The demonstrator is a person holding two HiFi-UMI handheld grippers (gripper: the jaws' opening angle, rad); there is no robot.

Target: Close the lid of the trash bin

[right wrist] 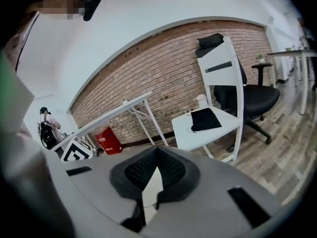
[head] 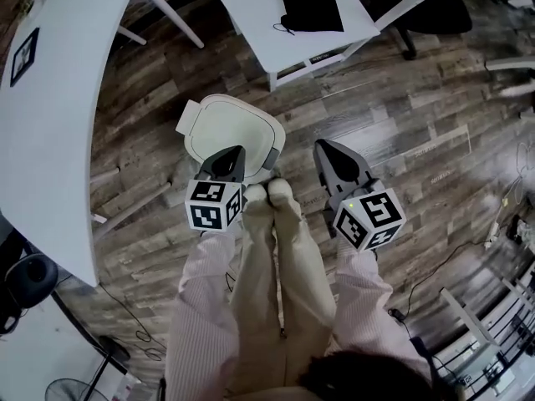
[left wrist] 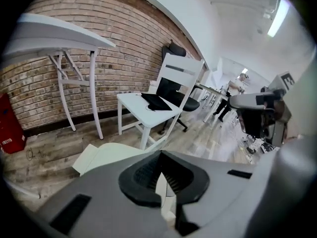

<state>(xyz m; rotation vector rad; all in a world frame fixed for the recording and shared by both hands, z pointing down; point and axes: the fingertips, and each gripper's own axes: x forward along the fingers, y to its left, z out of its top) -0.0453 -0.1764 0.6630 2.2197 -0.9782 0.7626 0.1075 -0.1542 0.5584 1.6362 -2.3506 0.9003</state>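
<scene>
Head view looks down at the person's two feet (head: pixel 272 192) on the wood floor (head: pixel 401 124), with one claw held out on each side. The left gripper (head: pixel 232 153) has its jaws shut tight together with nothing in them, and its tip hangs just over the near edge of the trash bin (head: pixel 272 153). The right gripper (head: pixel 324 149) is off to the side of the bin, not touching it. Its jaws also meet at the tip, and nothing is between them. The bin stands on the floor right in front of the feet, between the big white table (head: pixel 58 98) on the left and the white chair (head: pixel 284 15) farther away. The lid (head: pixel 227 125) looks flat and down on top of the bin, so I think the closing is done or almost done. A small white flap sticks out at the bin's left side, and I cannot tell what it is. Next, I think the person only needs to check that the lid sits down all the way around. If one edge is up, a soft push with the shut left claw would do it. Farther off, a black cloth (head: pixel 308 2) lies on the chair seat, and a brick wall (left wrist: pixel 124 43) stands behind it.
</scene>
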